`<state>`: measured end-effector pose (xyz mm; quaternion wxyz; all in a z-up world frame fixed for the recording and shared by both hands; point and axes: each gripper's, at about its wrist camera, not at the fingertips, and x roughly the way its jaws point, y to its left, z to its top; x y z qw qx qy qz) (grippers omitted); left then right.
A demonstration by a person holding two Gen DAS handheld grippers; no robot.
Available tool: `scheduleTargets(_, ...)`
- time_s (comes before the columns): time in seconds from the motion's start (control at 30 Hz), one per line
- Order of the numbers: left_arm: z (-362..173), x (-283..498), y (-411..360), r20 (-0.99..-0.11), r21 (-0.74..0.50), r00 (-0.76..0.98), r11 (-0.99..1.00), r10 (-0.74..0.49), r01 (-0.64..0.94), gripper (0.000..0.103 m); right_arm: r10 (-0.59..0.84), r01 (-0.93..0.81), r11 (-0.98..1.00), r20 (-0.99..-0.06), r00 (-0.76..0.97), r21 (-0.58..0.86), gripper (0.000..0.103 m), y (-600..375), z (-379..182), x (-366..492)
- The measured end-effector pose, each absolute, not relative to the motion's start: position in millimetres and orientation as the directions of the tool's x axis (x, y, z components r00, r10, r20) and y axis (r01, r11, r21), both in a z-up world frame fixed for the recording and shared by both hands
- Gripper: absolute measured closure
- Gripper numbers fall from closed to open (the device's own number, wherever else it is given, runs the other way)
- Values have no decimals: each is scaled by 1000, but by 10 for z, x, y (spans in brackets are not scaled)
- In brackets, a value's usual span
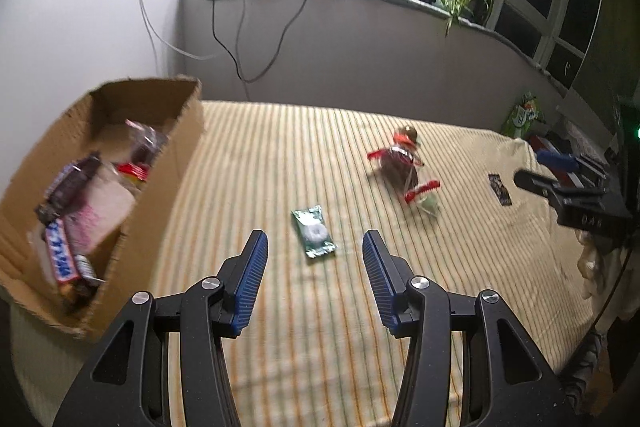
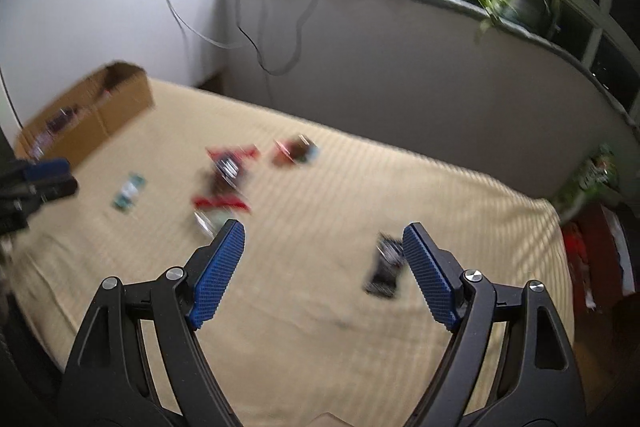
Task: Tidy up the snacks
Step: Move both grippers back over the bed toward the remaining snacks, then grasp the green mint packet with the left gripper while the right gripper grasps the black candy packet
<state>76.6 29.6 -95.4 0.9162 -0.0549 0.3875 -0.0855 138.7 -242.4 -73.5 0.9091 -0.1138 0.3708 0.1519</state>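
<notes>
both empty, the left gripper (image 1: 315, 269) stood part-open and the right gripper (image 2: 324, 273) wide; the green packet (image 1: 313, 236) on the bed (image 1: 256, 155) looked light, thin and crinkly, best pinched across its short sides.

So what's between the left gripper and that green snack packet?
Nothing: in the left wrist view only bare striped bedcover separates the open left gripper from the green packet.

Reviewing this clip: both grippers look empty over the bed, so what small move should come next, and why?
Probably lower the left gripper onto the green packet. Its jaws stand open and empty, the packet lies flat on the striped bedspread just ahead between the fingers, and the cardboard box already holding snacks sits close on its left. The right gripper is open too, near a dark packet, though that view is blurred.
</notes>
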Motion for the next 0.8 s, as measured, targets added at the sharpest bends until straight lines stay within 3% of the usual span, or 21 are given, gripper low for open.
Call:
scheduleTargets(0.33,-1217,965,207,-750,-195,621,973,-227,120,55,169,-267,964,-785,595,5,19,-2974,-1138,1610)
scheduleTargets(0.5,-1277,1056,210,-765,-194,605,974,-223,114,55,169,-258,966,-804,570,20,30,-2964,-1233,1773)
scheduleTargets(0.67,-1336,1165,178,-781,-178,587,977,-213,117,62,147,-247,969,-827,543,10,41,-2889,-1336,1889)
scheduleTargets(0.8,-1367,1240,150,-787,-156,587,981,-192,113,64,134,-244,970,-830,541,-3,42,-2863,-1364,1937)
